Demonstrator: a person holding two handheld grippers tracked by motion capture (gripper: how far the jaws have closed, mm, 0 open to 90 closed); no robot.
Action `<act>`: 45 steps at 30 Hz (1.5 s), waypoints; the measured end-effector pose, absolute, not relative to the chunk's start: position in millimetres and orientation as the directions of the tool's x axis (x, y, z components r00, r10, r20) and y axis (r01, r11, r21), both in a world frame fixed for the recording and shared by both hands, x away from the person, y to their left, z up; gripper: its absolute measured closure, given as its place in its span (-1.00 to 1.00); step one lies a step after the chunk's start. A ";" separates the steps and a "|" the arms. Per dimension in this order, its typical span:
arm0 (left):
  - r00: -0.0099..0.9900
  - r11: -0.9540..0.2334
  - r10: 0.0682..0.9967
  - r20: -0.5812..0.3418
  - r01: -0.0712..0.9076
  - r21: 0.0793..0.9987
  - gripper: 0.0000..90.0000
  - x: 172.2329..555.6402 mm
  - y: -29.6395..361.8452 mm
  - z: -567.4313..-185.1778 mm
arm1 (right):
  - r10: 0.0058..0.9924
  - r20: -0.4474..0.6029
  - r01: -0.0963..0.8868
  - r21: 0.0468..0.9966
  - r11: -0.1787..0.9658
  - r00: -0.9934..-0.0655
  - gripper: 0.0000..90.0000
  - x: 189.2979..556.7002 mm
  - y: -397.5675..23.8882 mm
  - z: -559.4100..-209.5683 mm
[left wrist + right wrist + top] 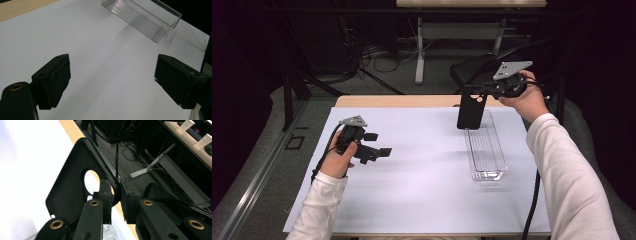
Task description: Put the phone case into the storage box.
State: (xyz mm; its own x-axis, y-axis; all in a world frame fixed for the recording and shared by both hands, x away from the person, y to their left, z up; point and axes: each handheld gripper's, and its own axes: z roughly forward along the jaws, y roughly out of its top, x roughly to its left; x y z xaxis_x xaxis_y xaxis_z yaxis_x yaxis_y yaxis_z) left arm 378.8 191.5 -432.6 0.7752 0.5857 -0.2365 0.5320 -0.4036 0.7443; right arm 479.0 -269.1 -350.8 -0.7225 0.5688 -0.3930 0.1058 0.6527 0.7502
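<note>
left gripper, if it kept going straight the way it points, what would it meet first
Probably the white sheet on the table: the open left gripper looks down along bare paper, nothing between its jaws. The clear tray lies farther off and to one side, so it would likely be missed, though depth is hard to judge.

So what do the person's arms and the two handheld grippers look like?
Both arms wear long white sleeves. Each hand carries a black two-jaw gripper: the left gripper and right gripper each have a grey three-cornered plate on top and a black cable trailing off. Close up, the jaws are blocky black pads on arms with brass-coloured rivets.
</note>
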 end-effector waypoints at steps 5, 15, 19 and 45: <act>0.775 -0.401 0.587 -0.237 0.532 0.746 -0.69 379.1 191.4 -433.4 | 0.574 -0.405 0.103 0.748 0.656 -0.711 0.78 480.4 -279.1 -351.4; 0.775 -0.406 0.586 -0.237 0.534 0.741 -0.68 379.8 191.4 -434.6 | 0.571 -0.429 0.100 0.732 0.674 -0.701 0.78 480.9 -294.0 -354.7; 0.775 -0.406 0.586 -0.237 0.534 0.742 -0.68 379.9 191.1 -435.1 | 0.566 -0.442 0.094 0.725 0.682 -0.696 0.78 481.9 -295.7 -356.8; 0.767 -0.398 0.594 -0.242 0.542 0.741 -0.68 380.5 193.6 -436.9 | 0.534 -0.500 0.049 0.697 0.715 -0.681 0.78 498.6 -294.3 -379.5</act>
State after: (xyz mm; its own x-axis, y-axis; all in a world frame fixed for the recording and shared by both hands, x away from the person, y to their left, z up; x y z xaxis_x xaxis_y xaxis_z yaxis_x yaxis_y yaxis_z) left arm 380.5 193.6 -436.9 0.7672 0.5940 -0.2421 0.5417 -0.3978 0.7405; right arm 498.6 -294.3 -379.5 -0.6814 0.5344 -0.5001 0.0490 0.7151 0.6973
